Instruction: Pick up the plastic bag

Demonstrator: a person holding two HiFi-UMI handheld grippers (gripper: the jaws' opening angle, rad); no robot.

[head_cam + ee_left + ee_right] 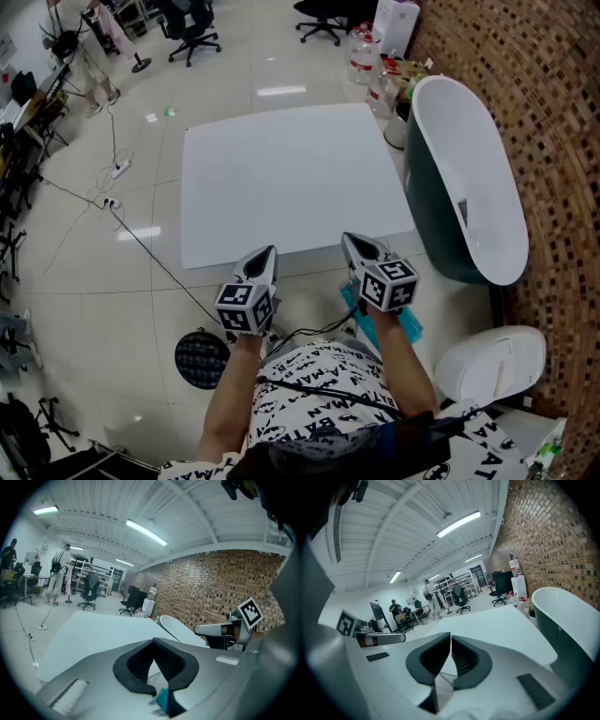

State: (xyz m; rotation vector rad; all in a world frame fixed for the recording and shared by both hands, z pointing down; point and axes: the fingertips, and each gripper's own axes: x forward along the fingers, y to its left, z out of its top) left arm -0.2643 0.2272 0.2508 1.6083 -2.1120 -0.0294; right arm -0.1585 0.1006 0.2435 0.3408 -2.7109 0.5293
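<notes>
Although a plastic bag is to be picked up, none can be made out on the white table (pixel 281 178). At its near edge the left gripper (pixel 265 255) and right gripper (pixel 354 244) are held clenched, empty. The step is judged unstarted: the bag must be found, then jaws opened.

Glossy tile floor (pixel 84 281), rough brick wall (pixel 553 112), matt white table (pixel 291 178)

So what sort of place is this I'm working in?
Probably an open lab or office workspace with a mock bathroom corner: rolling office chairs on a tiled floor, a freestanding bathtub against a brick wall, and a white table beside it.
</notes>
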